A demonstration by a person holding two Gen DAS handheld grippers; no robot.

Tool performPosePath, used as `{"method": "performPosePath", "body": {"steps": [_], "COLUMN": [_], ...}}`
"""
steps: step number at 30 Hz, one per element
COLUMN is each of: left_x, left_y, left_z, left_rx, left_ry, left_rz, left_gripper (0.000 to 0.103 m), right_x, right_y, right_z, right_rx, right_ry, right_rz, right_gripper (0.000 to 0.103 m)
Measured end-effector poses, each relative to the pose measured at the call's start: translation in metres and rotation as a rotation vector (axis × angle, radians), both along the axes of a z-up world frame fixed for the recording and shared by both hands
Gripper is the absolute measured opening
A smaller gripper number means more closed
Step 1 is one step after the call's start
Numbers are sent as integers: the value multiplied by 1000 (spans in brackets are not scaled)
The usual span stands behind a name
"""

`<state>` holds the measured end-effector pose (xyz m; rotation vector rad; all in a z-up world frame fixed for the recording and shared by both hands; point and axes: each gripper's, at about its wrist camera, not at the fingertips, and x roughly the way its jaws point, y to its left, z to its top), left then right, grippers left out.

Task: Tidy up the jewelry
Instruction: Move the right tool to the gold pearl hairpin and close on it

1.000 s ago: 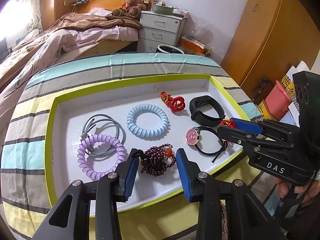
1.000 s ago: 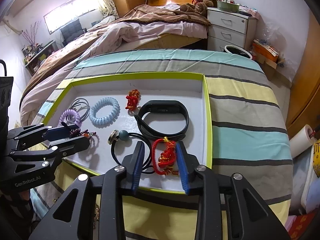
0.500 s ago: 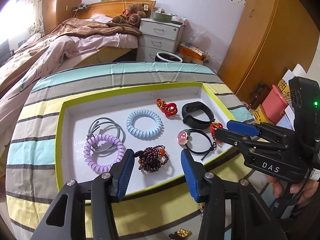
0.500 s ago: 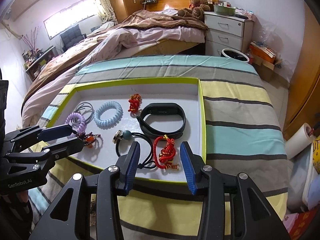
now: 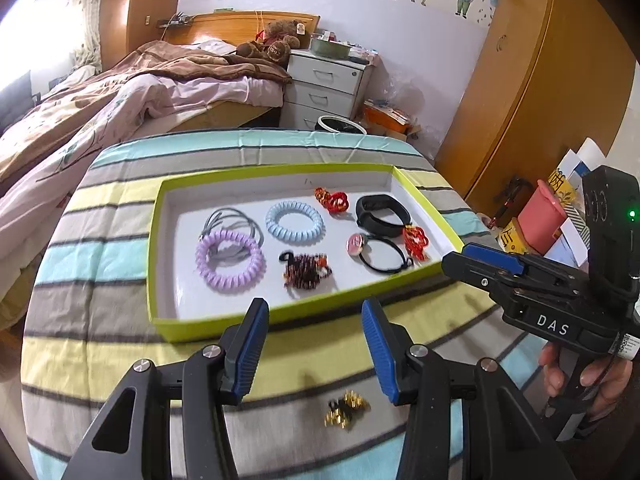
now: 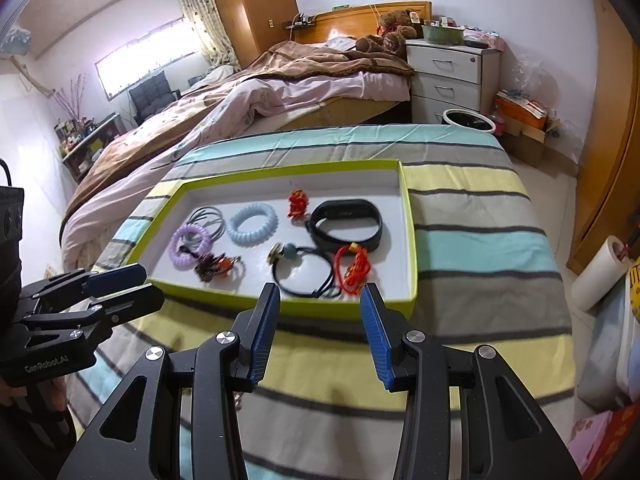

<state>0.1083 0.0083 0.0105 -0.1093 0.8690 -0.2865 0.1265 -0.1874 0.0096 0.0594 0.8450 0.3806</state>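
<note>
Tray (image 5: 168,216): lying on the striped counter (image 5: 100,208), long axis running left to right across both views, one long wall facing the tools.

Sitting inside, none overhanging the rim: lilac coil (image 5: 230,260) overlapping grey ties (image 5: 236,220); blue coil (image 5: 294,222); dark bead bracelet (image 5: 306,270); red knot (image 5: 332,200); black band (image 5: 380,216); black cord with pink charm (image 5: 380,254); red cord (image 5: 416,242) at the right end.

Remaining out: gold piece (image 5: 346,408), lying on the counter near the left tool (image 5: 314,346). Looking mostly done, one item pending.

Left tool and right tool (image 6: 318,330): jaws having just been opening, now standing apart, gripping nothing, hanging short of the near wall.
</note>
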Motion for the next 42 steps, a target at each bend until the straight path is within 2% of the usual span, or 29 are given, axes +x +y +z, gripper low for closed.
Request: {"method": "performPosePath", "body": {"steps": [21,32,42], "left_x": [-62,-79,-86], "left_y": [41,59,68], "left_z": [-12,-15,-19], "left_rx": [-39,-54,-68], "left_ry": [-1,1,5], "left_rz": [81,100,105], "left_gripper": [48,49,49], "right_x": [-45,-43,-47], "right_y": [39,61,71], "right_z": [-24,-36,-40], "right_rx": [7,-105,-163], "right_ry": [49,68,62], "right_rz": [66,65,63], "right_gripper": [43,46,46]}}
